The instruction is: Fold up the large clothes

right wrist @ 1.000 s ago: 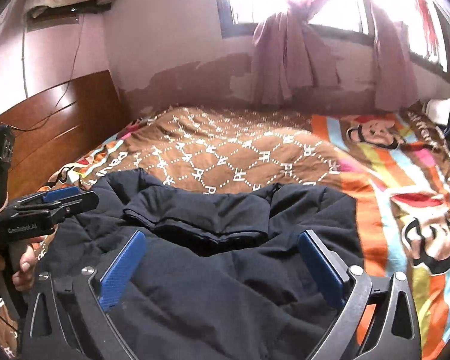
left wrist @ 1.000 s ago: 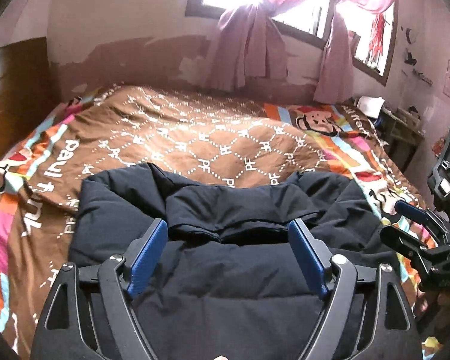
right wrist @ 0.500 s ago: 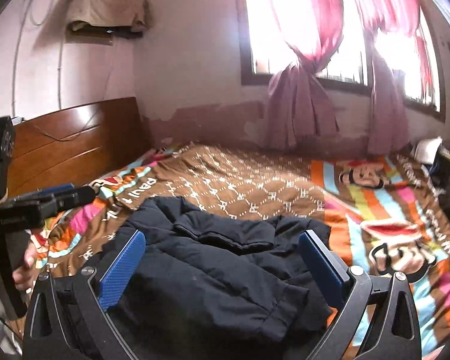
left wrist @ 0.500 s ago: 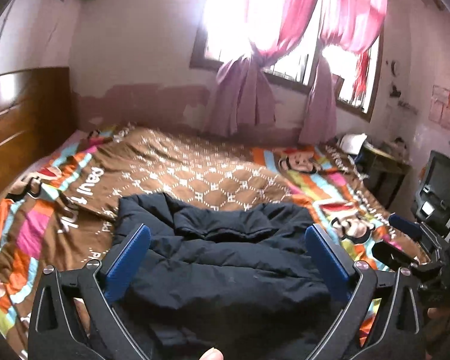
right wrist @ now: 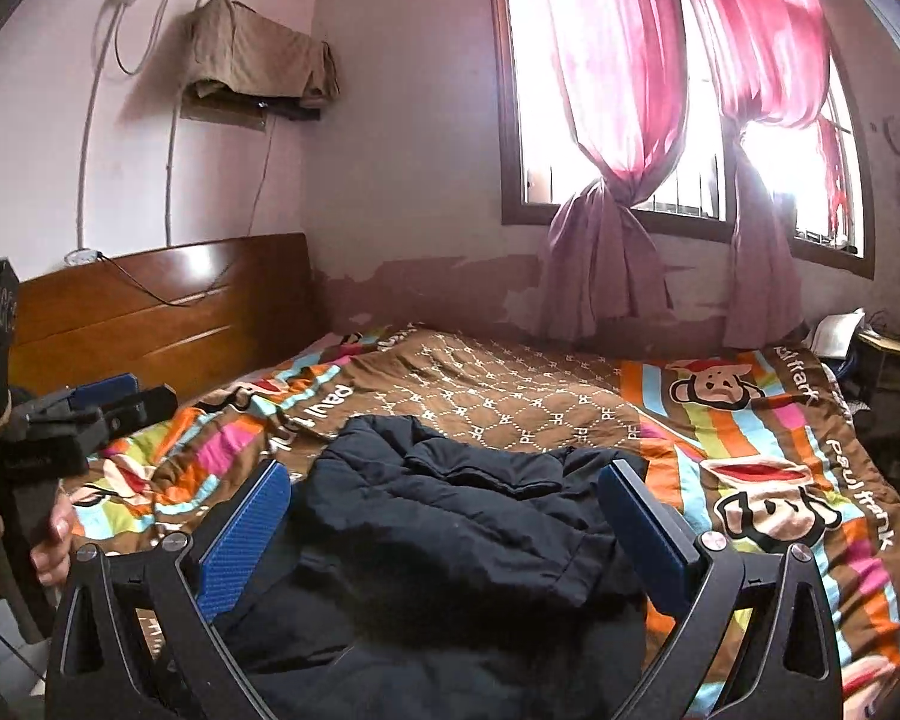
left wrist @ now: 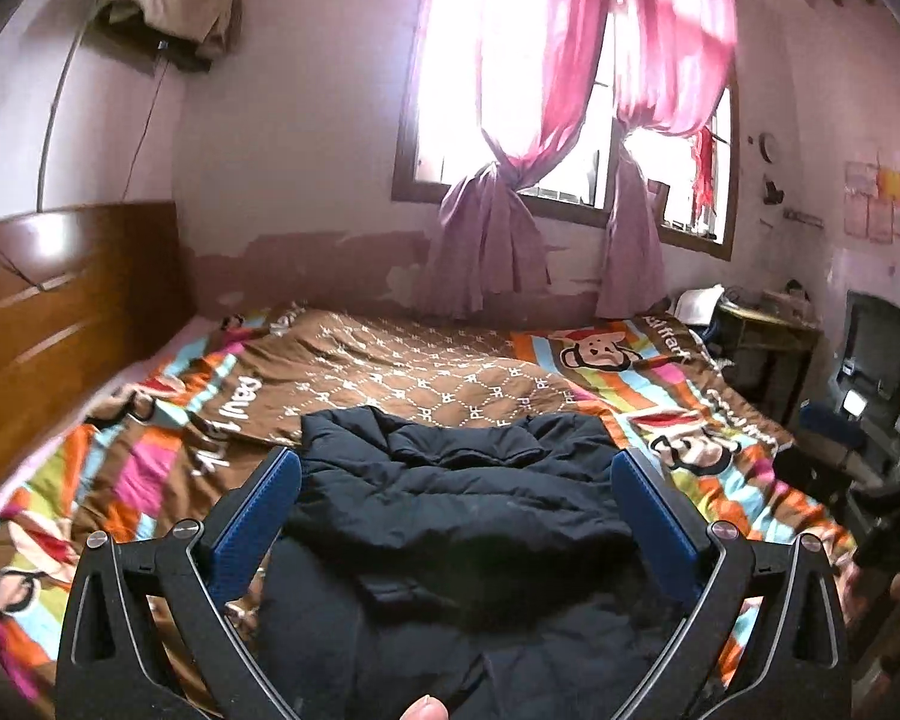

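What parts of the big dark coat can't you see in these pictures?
- Left wrist view: the near end of the dark coat runs off the bottom edge, behind the open left gripper.
- Right wrist view: the coat's near end hides behind the open right gripper and the frame edge.
- Both views: the sleeves cannot be picked out in the dark, bunched folds.
- Its underside lies against the bedspread, hidden.

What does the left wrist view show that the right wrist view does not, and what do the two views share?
Only the left wrist view shows the dark monitor at the far right. Only the right wrist view shows the left gripper from the side, above the bed's left edge. Both show open blue-padded jaws framing the dark padded jacket on the patterned quilt, the wooden headboard and pink curtains.
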The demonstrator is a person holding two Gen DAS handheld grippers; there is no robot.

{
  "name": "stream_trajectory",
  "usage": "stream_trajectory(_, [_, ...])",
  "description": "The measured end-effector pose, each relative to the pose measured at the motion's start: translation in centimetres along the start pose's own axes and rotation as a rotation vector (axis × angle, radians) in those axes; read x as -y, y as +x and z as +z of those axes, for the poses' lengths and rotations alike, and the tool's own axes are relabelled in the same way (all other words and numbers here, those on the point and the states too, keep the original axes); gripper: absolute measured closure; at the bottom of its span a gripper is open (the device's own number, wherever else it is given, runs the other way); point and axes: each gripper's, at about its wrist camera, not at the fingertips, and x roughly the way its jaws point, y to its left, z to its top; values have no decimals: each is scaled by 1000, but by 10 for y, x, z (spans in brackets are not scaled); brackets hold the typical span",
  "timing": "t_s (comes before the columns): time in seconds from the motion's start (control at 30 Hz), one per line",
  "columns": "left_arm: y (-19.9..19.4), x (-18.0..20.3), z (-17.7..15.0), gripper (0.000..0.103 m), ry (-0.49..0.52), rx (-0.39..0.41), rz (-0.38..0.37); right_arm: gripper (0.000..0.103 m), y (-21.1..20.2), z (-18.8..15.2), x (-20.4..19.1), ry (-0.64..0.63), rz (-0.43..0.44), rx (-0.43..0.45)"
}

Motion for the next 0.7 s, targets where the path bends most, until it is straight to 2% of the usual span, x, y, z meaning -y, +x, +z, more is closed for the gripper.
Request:
stream_trajectory(0.13, [-32, 0, -15, 2, -27, 41, 3, 0, -21, -8, -11, 7, -7, 13])
stream_trajectory(0.37, [-64, -2, -33, 2, -40, 47, 18, 0, -59, -22, -28, 2, -22, 42])
stream_trajectory(0.7, [-83, 4, -67, 2, 1, -1, 50, 0, -77, -53, -43, -25, -32, 12])
